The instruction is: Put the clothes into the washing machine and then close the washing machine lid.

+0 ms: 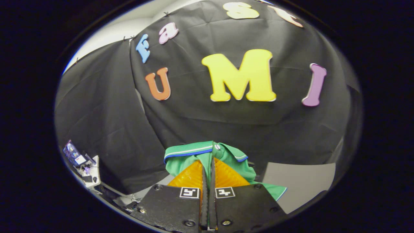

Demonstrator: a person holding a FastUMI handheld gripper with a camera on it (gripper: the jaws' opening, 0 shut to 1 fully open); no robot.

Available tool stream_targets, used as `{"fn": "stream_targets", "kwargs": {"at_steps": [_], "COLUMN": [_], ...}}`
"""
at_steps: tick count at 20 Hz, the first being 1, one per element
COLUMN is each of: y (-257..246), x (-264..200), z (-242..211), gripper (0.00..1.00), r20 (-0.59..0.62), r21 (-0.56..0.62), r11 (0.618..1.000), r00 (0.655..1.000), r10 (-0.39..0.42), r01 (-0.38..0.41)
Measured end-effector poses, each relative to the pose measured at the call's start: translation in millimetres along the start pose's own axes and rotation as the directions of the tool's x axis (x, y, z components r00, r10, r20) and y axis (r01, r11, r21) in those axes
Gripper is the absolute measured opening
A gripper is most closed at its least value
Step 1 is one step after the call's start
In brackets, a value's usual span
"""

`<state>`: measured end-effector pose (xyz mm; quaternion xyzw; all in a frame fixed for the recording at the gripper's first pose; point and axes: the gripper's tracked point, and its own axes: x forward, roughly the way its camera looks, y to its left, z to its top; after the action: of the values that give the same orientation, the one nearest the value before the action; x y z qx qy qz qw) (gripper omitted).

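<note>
Your gripper has its two fingers drawn almost fully together, with only a thin slit between them, and a fold of the green polo shirt is pinched in that slit. The shirt is bunched over and just beyond the fingertips, its striped collar spread to the left and far side, a small button near the placket, and a sleeve or hem trailing down to the right, beside the right finger. It appears to be lifted clear, with the black cloth wall well behind it and a pale grey panel low to the right; whether that panel belongs to the washing machine cannot be told from here.

Treat the shirt as light, soft and limp. It will drape, swing and fold under its own weight, and it cannot be pushed, only carried and dropped. The knit looks grippy enough, not slippery, yet a thin fold can creep out of a narrow pinch. Your hold sits near the collar and placket, where the layers are thickest, and that is a good place. Watch the hanging tail, since it could snag on a rim.
</note>
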<state>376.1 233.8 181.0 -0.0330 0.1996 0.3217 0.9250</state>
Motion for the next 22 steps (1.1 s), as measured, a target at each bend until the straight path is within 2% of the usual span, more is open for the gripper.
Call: {"fn": "stream_targets", "kwargs": {"at_steps": [5, 11, 15, 22], "y": [55.1, 81.3, 82.8, 46.5], "x": [41.2, 90.6, 123.2, 193.2], "z": [-2.5, -27.7, -61.0, -147.0], "gripper": [0.05, 0.05, 0.05, 0.05], "r20": [-0.033, -0.096, -0.146, -0.248], "r21": [-0.046, -0.047, -0.043, -0.014], "r11": [0.995, 0.991, 0.993, 1.0], "r00": [0.996, 0.988, 0.984, 0.969], "r10": [0.082, 0.123, 0.102, -0.003], "r01": [-0.084, -0.128, -0.109, -0.001]}}
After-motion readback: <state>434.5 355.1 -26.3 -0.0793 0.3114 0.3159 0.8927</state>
